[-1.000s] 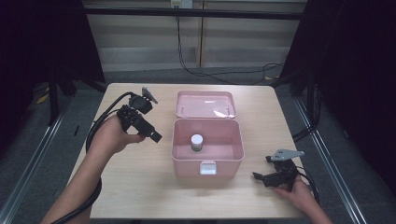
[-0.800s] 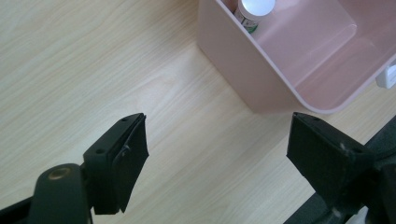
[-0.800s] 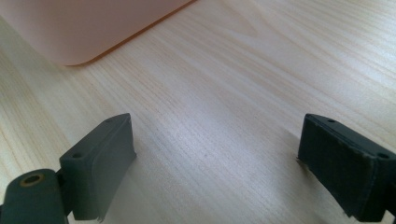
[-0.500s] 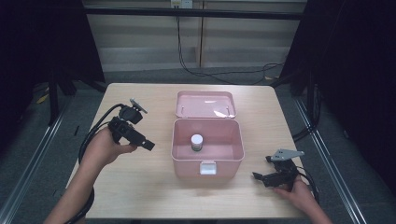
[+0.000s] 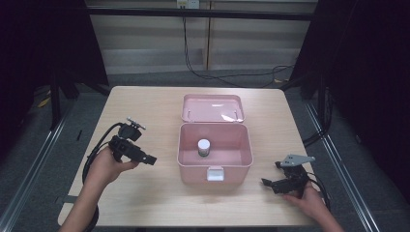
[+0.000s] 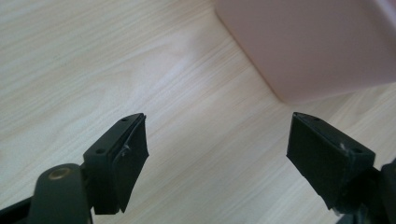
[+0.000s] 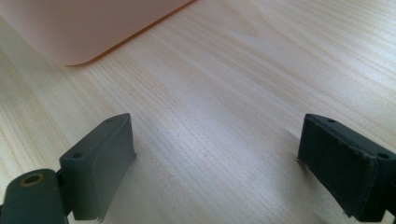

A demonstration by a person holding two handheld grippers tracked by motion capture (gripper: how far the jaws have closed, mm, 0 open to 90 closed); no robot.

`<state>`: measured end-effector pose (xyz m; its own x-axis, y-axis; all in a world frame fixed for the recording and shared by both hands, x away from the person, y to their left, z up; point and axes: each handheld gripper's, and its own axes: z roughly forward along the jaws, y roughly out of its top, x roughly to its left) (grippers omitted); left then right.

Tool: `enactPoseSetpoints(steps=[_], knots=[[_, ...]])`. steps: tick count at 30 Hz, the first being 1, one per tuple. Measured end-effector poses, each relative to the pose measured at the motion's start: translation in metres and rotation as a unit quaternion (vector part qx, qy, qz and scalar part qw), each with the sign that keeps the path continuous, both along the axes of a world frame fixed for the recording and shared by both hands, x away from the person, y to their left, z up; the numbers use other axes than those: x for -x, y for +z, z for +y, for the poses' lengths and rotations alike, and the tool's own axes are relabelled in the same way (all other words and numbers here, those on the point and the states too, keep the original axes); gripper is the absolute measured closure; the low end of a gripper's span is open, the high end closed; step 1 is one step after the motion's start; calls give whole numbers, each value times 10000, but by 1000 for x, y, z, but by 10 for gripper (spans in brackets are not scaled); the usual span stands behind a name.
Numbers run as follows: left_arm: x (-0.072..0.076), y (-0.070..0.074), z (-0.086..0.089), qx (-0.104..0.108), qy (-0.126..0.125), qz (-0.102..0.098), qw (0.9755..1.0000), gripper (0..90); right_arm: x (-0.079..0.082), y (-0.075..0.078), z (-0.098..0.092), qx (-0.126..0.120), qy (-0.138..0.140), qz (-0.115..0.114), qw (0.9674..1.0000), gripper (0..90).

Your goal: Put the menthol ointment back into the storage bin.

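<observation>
Bottle point(image 5: 204, 147) upright inside open pink box point(image 5: 187, 159), both grippers point(image 5: 137, 155) point(image 5: 271, 183) spread and empty beside it; probably closing the lid point(image 5: 212, 108) next: swing from rear edge, avoid shoving the box.

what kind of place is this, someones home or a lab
Probably a lab or recording setup, not a home: a bare wooden table ringed by dark curtains, cables trailing over a grey floor, and a person holding a gripper in each hand beside an open pink box.
</observation>
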<state>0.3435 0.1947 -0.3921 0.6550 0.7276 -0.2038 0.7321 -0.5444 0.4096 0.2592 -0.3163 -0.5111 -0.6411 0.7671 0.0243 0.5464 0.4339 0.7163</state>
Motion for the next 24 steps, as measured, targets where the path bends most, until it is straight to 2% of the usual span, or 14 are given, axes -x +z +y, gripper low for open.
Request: enactPoseSetpoints(steps=[3,5,10,14,15,18,20,24], knots=[[1,-14,4,101,70,70,9999,200,0,0,0,2,0,-1,10000,99],[3,-23,7,98,97,152,9998,201,0,0,0,1,0,-1,10000,99],[5,-46,13,222,247,219,9992,203,0,0,0,-1,-1,1,10000,99],[7,-59,15,128,216,222,9994,203,0,0,0,1,0,-1,10000,99],[8,-63,14,113,275,196,9994,203,0,0,0,1,0,-1,10000,99],[9,-68,14,-11,213,144,9997,203,0,0,0,1,0,0,10000,100],[11,-71,12,-24,232,-26,9997,205,0,0,0,1,0,0,10000,99],[12,-73,10,-57,189,-184,9996,207,0,0,0,1,-1,-1,10000,99]])
